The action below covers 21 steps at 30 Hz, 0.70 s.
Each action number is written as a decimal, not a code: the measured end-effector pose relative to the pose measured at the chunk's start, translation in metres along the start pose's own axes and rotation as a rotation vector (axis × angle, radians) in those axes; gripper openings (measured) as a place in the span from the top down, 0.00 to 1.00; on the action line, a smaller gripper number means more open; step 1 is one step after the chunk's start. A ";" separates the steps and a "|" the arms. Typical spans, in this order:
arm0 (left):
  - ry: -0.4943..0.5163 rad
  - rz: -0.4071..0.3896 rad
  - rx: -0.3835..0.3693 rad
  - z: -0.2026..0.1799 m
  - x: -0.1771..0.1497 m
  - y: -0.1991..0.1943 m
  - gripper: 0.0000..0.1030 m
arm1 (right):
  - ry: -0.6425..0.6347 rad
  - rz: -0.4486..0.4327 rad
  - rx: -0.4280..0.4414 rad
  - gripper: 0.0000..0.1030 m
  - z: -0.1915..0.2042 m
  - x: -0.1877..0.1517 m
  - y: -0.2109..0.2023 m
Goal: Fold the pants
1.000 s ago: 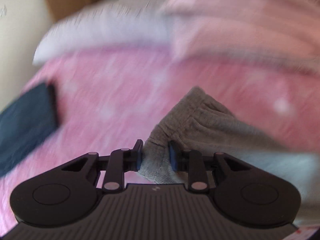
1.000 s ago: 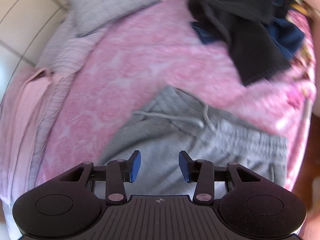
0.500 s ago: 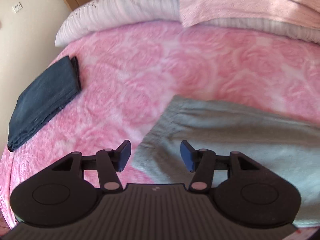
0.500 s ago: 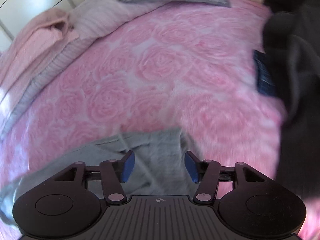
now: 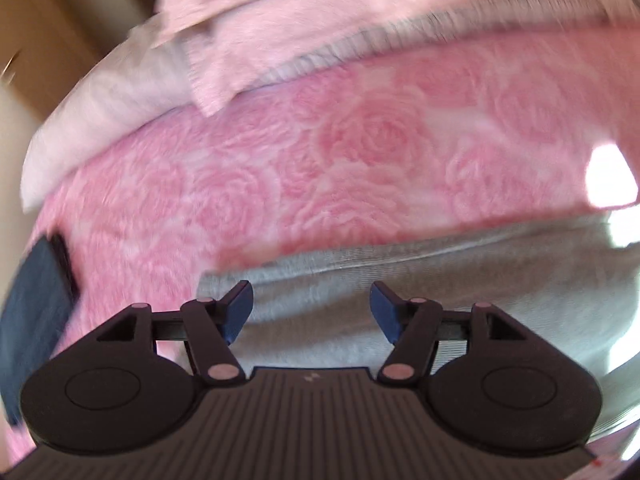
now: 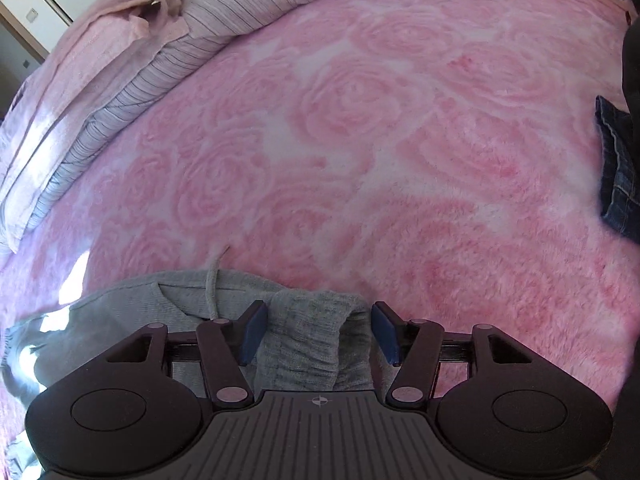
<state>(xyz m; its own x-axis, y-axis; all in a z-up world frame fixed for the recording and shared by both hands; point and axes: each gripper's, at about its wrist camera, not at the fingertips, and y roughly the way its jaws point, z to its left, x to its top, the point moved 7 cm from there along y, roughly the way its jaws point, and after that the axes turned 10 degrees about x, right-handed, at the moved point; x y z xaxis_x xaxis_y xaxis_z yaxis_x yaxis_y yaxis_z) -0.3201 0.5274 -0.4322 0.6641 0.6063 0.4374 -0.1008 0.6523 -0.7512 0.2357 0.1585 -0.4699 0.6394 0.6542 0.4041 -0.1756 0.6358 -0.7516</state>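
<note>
Your left tongs (image 5: 311, 312) are spreading wider and hold nothing; the gray pants (image 5: 420, 280) lie flat on the bed directly under and ahead of them, with the fabric edge just beyond the left pad. Past that edge spreads the pink rose blanket (image 5: 360, 152), a folded dark cloth (image 5: 36, 312) sits off to the left of the tongs, and a pale pink blanket (image 5: 300, 28) lies far ahead. Your right tongs (image 6: 319, 332) are also opening, their pads clear of the bunched gray fabric (image 6: 308, 340) standing between them. A drawstring (image 6: 212, 284) trails forward just left of them, and dark jeans (image 6: 618, 172) lie far right.
</note>
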 end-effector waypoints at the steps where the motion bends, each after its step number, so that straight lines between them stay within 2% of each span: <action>1: 0.071 -0.004 -0.005 -0.006 0.004 0.008 0.41 | -0.002 0.000 -0.002 0.45 0.000 0.000 0.001; 4: 0.274 -0.037 -0.009 -0.026 0.011 0.033 0.41 | -0.008 0.006 -0.021 0.41 0.002 0.002 0.006; 8: 0.488 -0.014 -0.068 -0.048 0.006 0.069 0.39 | -0.036 0.012 -0.043 0.41 0.007 -0.001 0.007; 11: 0.614 -0.079 -0.083 -0.062 -0.001 0.076 0.40 | -0.060 0.025 -0.067 0.43 0.012 -0.002 0.010; 12: 0.647 -0.094 -0.100 -0.064 -0.003 0.075 0.53 | -0.073 0.028 -0.079 0.48 0.013 -0.002 0.010; 14: 0.731 -0.098 -0.175 -0.074 -0.012 0.068 0.88 | -0.075 0.013 -0.084 0.59 0.015 -0.003 0.008; 15: 0.782 -0.131 -0.138 -0.079 -0.017 0.064 0.93 | -0.083 -0.006 -0.089 0.62 0.019 -0.003 0.004; 16: 0.799 -0.153 -0.108 -0.081 -0.019 0.061 0.94 | -0.107 -0.035 -0.100 0.63 0.024 -0.003 0.000; 17: 0.759 -0.160 -0.090 -0.077 -0.016 0.059 0.99 | -0.131 -0.072 -0.110 0.64 0.031 -0.002 -0.007; 18: 0.662 -0.171 -0.064 -0.068 -0.006 0.055 1.00 | -0.148 -0.113 -0.117 0.65 0.038 0.000 -0.015; 21: 0.311 -0.196 0.040 -0.022 0.044 0.046 1.00 | -0.169 -0.232 -0.132 0.65 0.055 0.010 -0.045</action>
<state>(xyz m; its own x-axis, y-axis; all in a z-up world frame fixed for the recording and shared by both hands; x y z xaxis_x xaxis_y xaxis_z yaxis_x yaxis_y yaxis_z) -0.2788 0.5738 -0.4582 0.8665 0.3046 0.3954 0.0260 0.7636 -0.6452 0.2088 0.1592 -0.4027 0.5154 0.5641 0.6451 0.0660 0.7244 -0.6862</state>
